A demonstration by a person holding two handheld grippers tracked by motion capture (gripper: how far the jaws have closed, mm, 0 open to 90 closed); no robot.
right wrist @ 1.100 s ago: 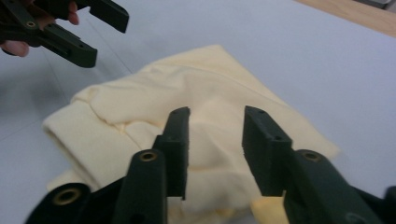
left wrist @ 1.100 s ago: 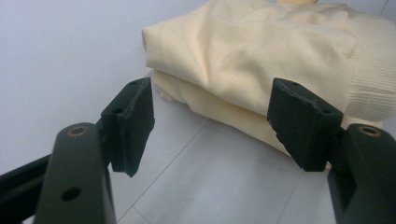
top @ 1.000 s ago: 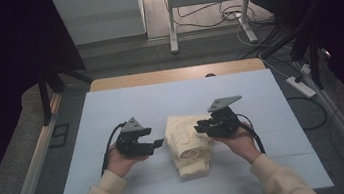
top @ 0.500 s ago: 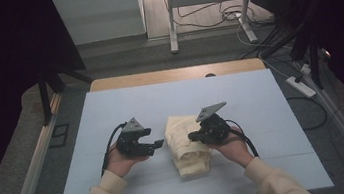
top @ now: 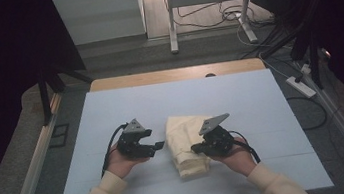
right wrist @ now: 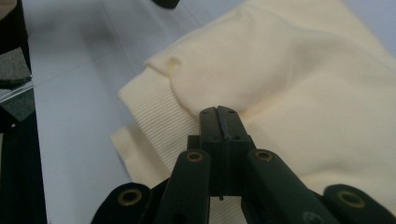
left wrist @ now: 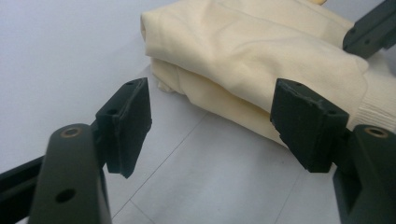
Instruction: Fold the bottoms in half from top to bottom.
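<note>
Our right tool (top: 198,149) has just closed: its jaws are pressed together in the right gripper view, tips resting on the cream garment (top: 188,142), right at the fold above its ribbed hem (right wrist: 154,126). We cannot tell for certain whether a thin pinch of cloth sits between the pads; none shows there, so we read them as simply together. Compared with a second ago, this tool has also come in from the garment's right side and lowered onto it, so it now lies over the folded bundle instead of beside it.

Our left tool (top: 158,146) has kept its place just left of the garment, jaws apart with nothing between them. In the left gripper view the folded edge (left wrist: 205,88) lies just beyond the open pads, near but not touched.

The garment lies folded in a bundle on the pale blue desk (top: 112,115), nearer the front edge than the back and roughly midway between the left and right edges.

We judge the right side has made its move, either pinning the cloth or taking a thin pinch of the top layer near the hem. The left tool looks set to take the near folded edge next, which would let us lift or refold the piece with both hands. If the right pinch holds nothing, the layer may slip once we pull.
</note>
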